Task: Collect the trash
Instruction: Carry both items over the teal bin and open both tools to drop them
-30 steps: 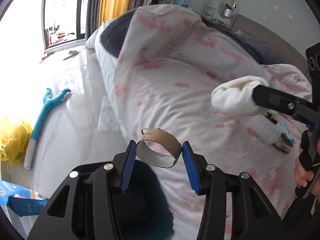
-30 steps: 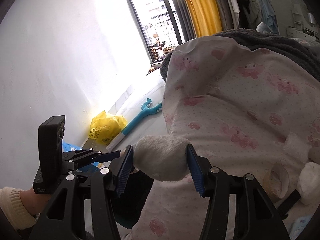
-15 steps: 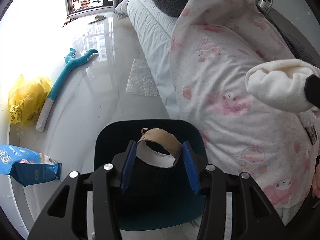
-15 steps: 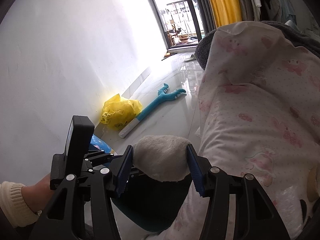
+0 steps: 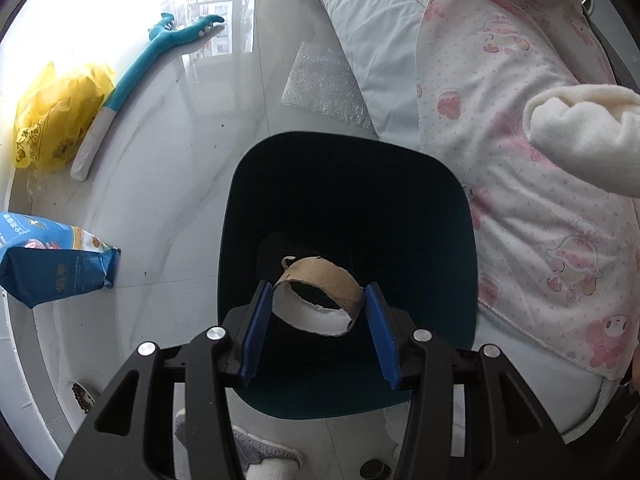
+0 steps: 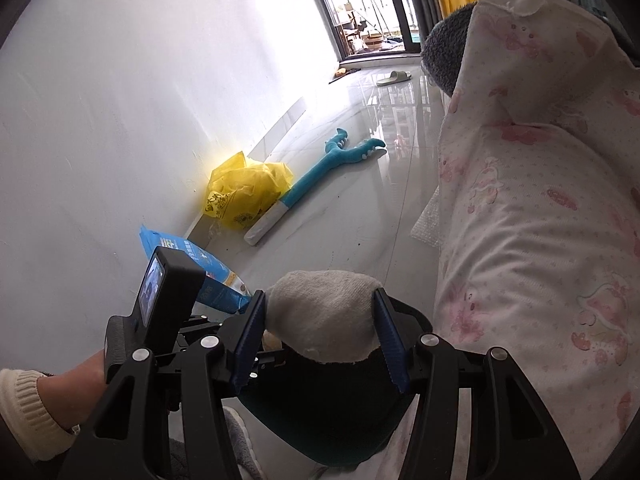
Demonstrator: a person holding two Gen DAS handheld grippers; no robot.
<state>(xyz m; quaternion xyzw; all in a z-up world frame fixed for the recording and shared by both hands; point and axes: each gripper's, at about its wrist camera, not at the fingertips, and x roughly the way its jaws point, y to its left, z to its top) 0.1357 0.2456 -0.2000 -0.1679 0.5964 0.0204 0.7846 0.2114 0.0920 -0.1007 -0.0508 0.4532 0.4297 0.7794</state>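
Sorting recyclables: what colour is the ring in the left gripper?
Brown cardboard ring, white inside; left wrist view.

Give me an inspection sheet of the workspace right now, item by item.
Surface: glossy white floor beside a bed.
Job's things: cardboard ring over the dark bin; white wad.
Clutter: yellow bag, blue packet, teal plush toy, bubble wrap.
Grippers: left gripper shut on cardboard ring; right gripper shut on white wad.
Cables: nothing seen.
Surroundings: pink-print duvet, white wall, balcony door.
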